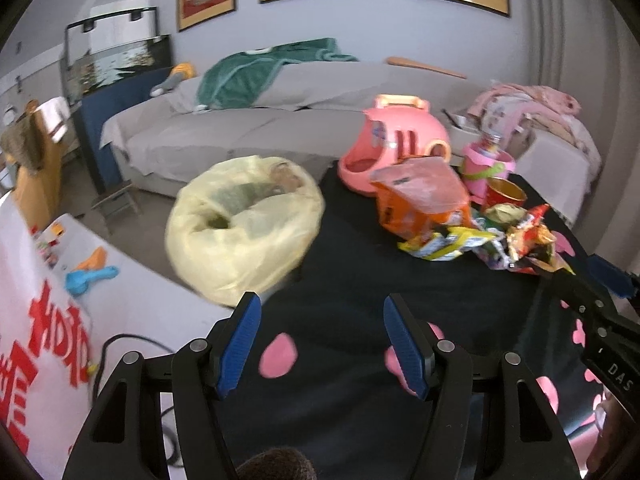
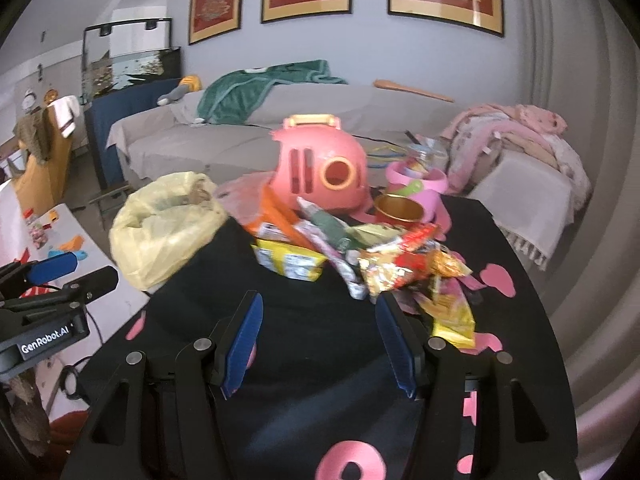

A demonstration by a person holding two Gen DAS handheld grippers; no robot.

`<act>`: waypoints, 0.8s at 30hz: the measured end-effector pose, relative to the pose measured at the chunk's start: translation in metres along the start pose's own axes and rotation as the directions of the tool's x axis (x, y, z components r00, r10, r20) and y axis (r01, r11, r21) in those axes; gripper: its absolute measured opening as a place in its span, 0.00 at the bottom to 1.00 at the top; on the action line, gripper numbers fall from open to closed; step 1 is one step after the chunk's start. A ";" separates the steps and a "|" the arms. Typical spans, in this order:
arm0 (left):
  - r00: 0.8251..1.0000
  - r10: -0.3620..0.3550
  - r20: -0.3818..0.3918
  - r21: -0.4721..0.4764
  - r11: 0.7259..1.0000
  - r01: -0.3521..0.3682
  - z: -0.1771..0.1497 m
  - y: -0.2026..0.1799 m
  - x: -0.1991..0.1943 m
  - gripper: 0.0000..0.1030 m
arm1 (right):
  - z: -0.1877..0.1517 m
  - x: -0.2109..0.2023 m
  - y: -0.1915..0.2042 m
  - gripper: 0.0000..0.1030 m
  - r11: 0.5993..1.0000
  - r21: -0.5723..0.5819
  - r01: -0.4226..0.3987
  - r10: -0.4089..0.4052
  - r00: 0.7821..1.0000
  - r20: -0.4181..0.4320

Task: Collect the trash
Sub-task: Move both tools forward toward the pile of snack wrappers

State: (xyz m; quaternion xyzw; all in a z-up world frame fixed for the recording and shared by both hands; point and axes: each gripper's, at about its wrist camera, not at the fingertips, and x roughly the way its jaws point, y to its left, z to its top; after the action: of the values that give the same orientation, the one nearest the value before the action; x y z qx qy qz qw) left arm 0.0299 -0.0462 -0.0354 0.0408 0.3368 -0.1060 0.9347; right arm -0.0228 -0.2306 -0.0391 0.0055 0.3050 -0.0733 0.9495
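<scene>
Both hand-held grippers hang over a black tablecloth with pink shapes (image 1: pixel 340 320). The left gripper (image 1: pixel 322 344) has its blue-padded jaws spread wide with nothing between them, only cloth below. The right gripper (image 2: pixel 320 344) is likewise wide open and empty, its tips just short of a heap of crumpled snack wrappers (image 2: pixel 384 264) lying on the cloth. In the left wrist view the same wrappers (image 1: pixel 492 240) sit to the right, beside an orange snack bag (image 1: pixel 424 196). A yellow bin bag (image 1: pixel 244 224), its mouth open, stands at the table's left edge. Behind the heap are a pink toy carrier (image 2: pixel 320 168), a pink toy bucket (image 2: pixel 420 184) and a gold-lined red cup (image 2: pixel 400 208)
</scene>
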 end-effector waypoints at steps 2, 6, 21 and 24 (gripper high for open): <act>0.999 -0.035 -0.004 0.025 0.999 0.035 0.004 -0.008 0.008 0.63 | -0.002 0.003 -0.010 0.55 1.000 0.009 0.016 -0.016 1.000 -0.003; 0.995 -0.099 -0.016 0.078 0.992 0.100 0.009 -0.029 0.025 0.63 | -0.004 0.013 -0.029 0.55 0.998 0.028 0.048 -0.048 0.999 -0.008; 0.958 -0.276 -0.075 0.074 0.957 0.281 0.025 -0.058 0.080 0.63 | -0.013 0.055 -0.108 0.55 0.986 0.148 0.074 -0.063 0.995 -0.081; 0.963 -0.263 -0.055 0.045 0.963 0.266 0.032 -0.042 0.083 0.63 | 0.001 0.062 -0.111 0.55 0.988 0.150 0.046 -0.036 0.997 -0.069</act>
State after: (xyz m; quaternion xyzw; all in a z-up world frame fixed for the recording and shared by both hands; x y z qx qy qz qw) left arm 0.1028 -0.1061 -0.0636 0.0223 0.3592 -0.2376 0.9022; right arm 0.0122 -0.3486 -0.0705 0.0738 0.3300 -0.1157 0.9339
